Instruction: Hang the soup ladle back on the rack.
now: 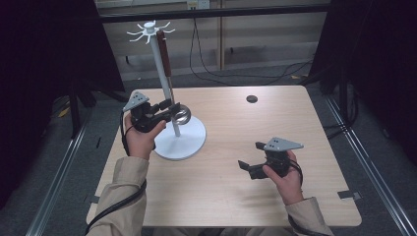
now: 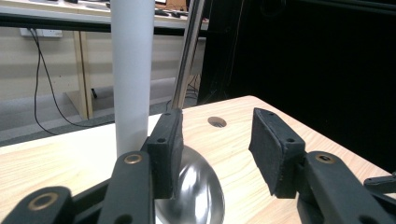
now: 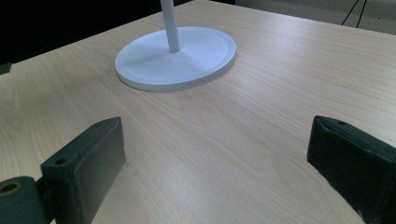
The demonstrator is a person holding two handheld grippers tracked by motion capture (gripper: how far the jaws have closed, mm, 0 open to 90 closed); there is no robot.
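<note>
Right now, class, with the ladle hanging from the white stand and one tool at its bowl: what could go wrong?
1. The left tool is open around the ladle bowl, not clamped; the shiny curved metal could slip out.
2. The ladle hangs from a hook on the tall stand; a sideways pull could tip the stand.
3. The right tool is open, away from the stand base.

Stand on table's left half; ladle hangs from its top, bowl beside the pole. Left gripper at ladle bowl, right gripper right of stand.
</note>
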